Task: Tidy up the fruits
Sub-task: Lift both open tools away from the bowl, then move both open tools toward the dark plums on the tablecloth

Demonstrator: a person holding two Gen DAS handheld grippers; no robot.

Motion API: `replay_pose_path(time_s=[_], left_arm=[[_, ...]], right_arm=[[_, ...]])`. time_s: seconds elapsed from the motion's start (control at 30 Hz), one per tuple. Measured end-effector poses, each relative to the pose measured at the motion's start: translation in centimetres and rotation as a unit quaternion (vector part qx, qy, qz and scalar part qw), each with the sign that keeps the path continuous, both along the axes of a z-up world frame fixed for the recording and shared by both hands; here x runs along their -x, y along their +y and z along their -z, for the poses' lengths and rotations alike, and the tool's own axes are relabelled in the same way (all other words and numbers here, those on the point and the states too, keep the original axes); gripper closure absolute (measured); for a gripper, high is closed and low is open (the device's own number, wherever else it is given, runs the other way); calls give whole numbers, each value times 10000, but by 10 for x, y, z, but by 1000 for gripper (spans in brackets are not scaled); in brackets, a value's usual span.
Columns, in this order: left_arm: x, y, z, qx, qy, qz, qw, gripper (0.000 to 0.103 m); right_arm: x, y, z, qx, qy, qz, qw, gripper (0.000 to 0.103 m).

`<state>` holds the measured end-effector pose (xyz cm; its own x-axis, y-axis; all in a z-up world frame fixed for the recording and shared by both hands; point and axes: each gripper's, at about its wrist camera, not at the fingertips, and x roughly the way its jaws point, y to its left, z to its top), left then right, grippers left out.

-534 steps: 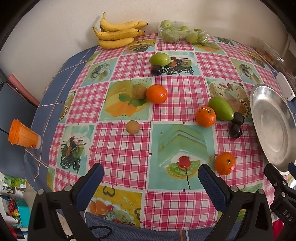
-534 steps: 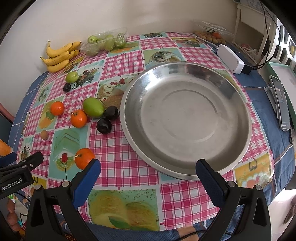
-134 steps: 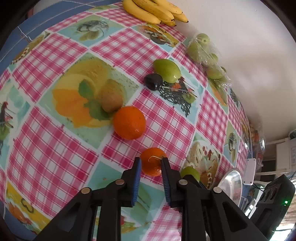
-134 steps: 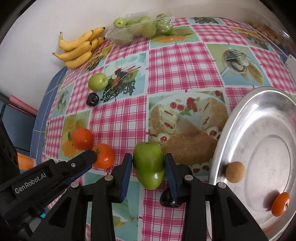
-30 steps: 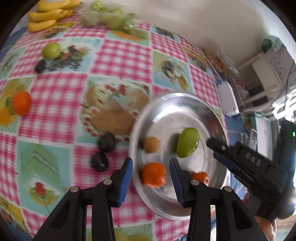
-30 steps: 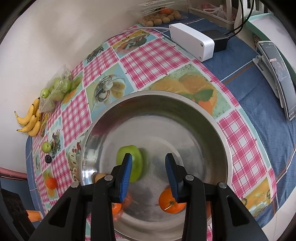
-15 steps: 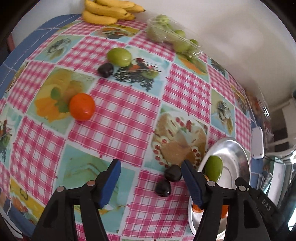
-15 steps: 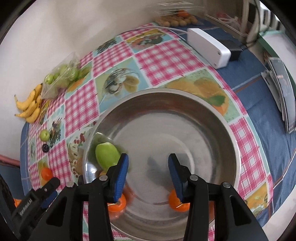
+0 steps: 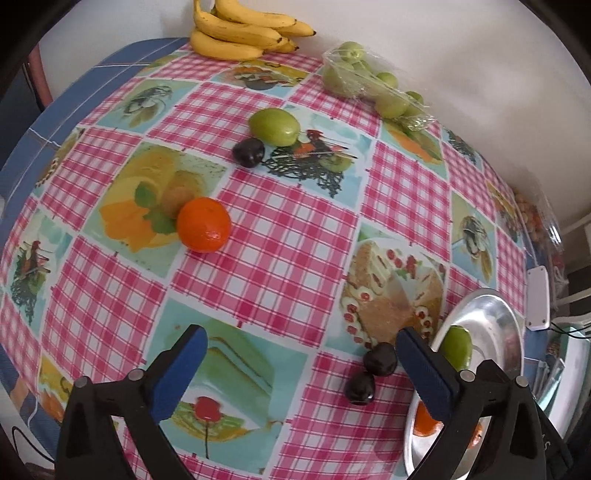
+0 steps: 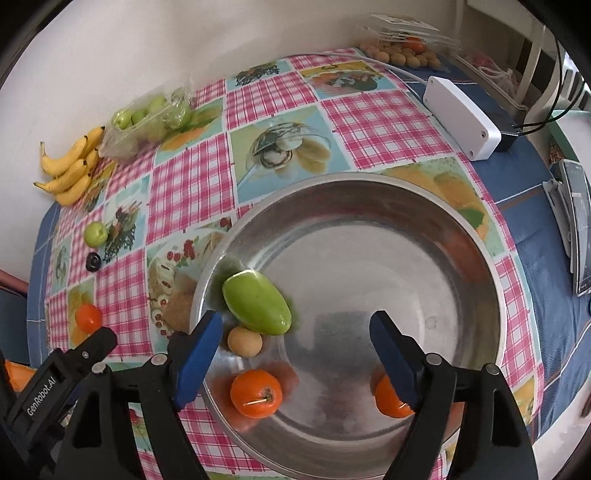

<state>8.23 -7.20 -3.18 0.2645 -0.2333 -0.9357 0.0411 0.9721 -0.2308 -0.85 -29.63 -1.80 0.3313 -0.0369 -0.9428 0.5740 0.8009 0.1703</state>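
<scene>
The steel bowl (image 10: 461, 258) holds a green mango (image 10: 256, 308), a small tan fruit (image 10: 244, 342) and two oranges (image 10: 256, 393). My right gripper (image 10: 295, 332) is open and empty above the bowl. My left gripper (image 9: 299, 350) is open and empty over the checked tablecloth. On the cloth lie an orange (image 9: 203, 224), a brown kiwi (image 9: 176, 199) beside it, a green fruit (image 9: 274, 126), a dark plum (image 9: 248, 152), and two dark plums (image 9: 371, 373) by the bowl's rim (image 9: 491, 299).
Bananas (image 9: 240, 31) and a bag of green fruit (image 9: 373, 86) lie at the table's far edge by the wall. A white box (image 10: 461, 116) with cables, a tray of small fruit (image 10: 402, 50) and a phone (image 10: 578, 236) sit to the right.
Both grippers have opened wider and drawn back. The left view has swung further over the loose fruit on the cloth. The green mango has settled against the bowl's left wall.
</scene>
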Motion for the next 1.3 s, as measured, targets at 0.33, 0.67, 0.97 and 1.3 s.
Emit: replay_pose_path(time_s=[0.33,0.67,0.97,1.3], left_arm=[[1,3,2,-284,-42,-89,9995,0],[2,1,4,-355,-22,22,9994,0],[1,-1,-5,-419,-383,193,9982,0],[-4,10,-8,-310,-487,203,9981,0]], right_arm=[[0,0,3,114,21,-12,9999,2],[1,-1,3,231,33,10,9997,2],[1,3,-7,293,-355,-77,9989,1],[-10,22,-4,42,-337,-359,9988,1]])
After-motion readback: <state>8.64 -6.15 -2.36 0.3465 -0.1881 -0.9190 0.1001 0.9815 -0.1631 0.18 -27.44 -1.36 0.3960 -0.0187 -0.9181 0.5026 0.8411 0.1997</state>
